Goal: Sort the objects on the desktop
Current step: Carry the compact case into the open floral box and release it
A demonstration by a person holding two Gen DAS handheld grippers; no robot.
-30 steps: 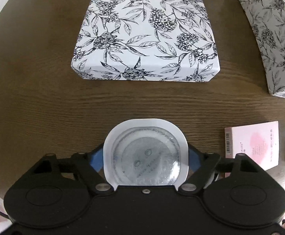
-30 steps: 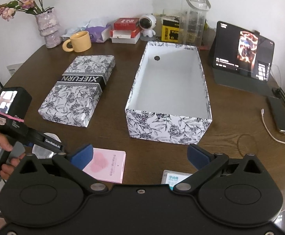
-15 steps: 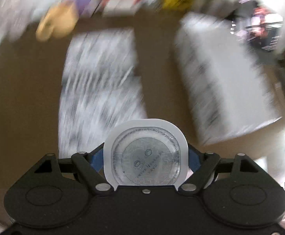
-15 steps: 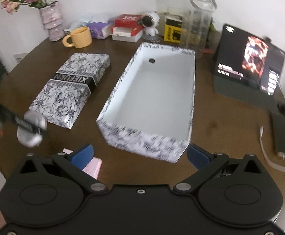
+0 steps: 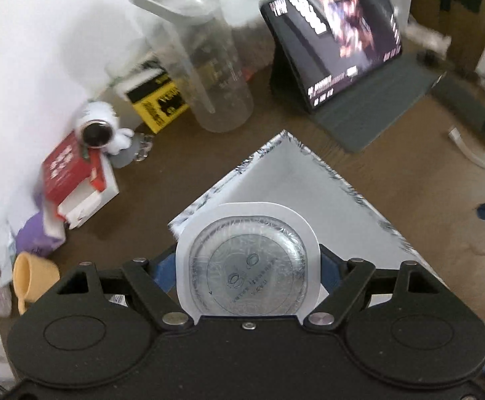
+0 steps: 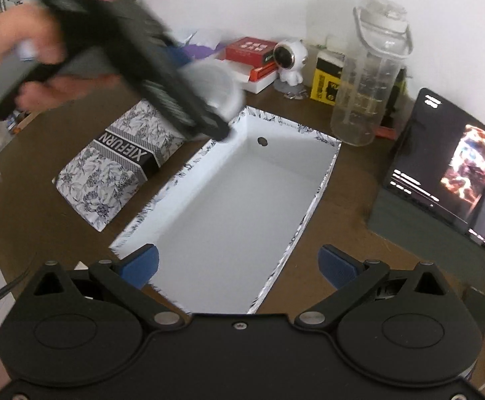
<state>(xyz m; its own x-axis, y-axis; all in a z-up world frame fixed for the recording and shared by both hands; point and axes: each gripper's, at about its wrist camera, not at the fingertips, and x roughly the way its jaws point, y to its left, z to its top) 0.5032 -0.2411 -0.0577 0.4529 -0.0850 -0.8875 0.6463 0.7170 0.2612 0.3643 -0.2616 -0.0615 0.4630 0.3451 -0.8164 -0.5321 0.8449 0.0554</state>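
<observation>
My left gripper (image 5: 247, 266) is shut on a round clear plastic cup with a white rim (image 5: 247, 266) and holds it in the air over a corner of the open floral box (image 5: 285, 170). In the right wrist view the left gripper (image 6: 222, 100) shows blurred with the cup (image 6: 217, 86) above the box's far left corner. The box (image 6: 242, 220) is white inside and holds nothing I can see. My right gripper (image 6: 239, 263) is open and empty above the box's near end.
The floral lid (image 6: 119, 173) lies left of the box. A clear water bottle (image 6: 372, 76), a tablet on a stand (image 6: 449, 173), a yellow pack (image 6: 325, 80), a white toy robot (image 6: 290, 60), red and white boxes (image 6: 252, 56) and a yellow mug (image 5: 32, 276) stand around it.
My left gripper has lifted the cup off the table and swung it up and right, from in front of the lid to over the box. My right gripper has moved over the box.
</observation>
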